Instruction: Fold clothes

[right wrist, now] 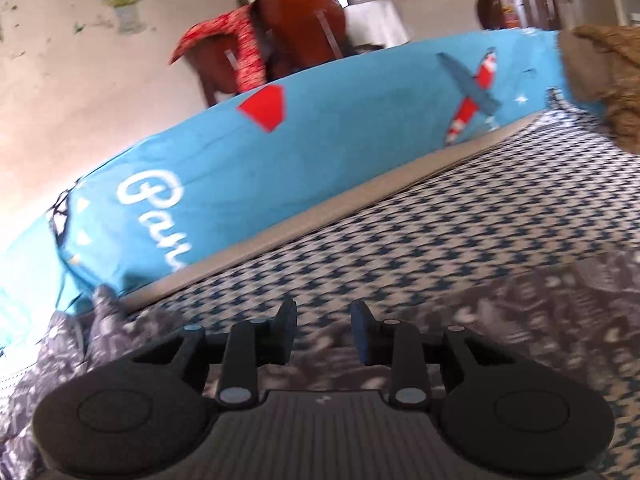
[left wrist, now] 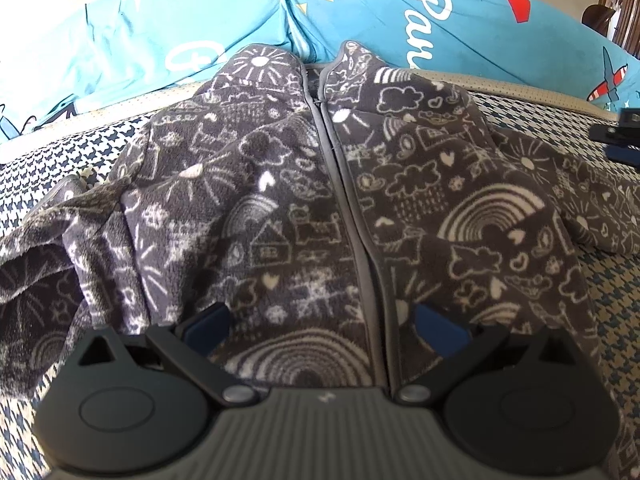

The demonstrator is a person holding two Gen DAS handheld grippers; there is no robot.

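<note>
A dark grey fleece jacket (left wrist: 280, 200) with white doodle print lies front up on the bed, zip (left wrist: 340, 184) closed, collar at the far end, one sleeve spread to each side. My left gripper (left wrist: 324, 330) stands wide open over the hem, its blue pads (left wrist: 208, 328) on either side of the zip and fabric bulging between them. In the right wrist view, my right gripper (right wrist: 324, 332) is open with a narrower gap and nothing held. It hovers over the blurred right sleeve (right wrist: 520, 320). The right gripper (left wrist: 620, 132) also shows at the left view's right edge.
The houndstooth bed cover (right wrist: 440, 220) runs under everything. Long blue pillows (left wrist: 400, 12) with white lettering line the far side. A brown fuzzy item (right wrist: 608, 80) sits at the bed's far right. Behind stand a wooden chair (right wrist: 296, 24) draped with red cloth and a wall.
</note>
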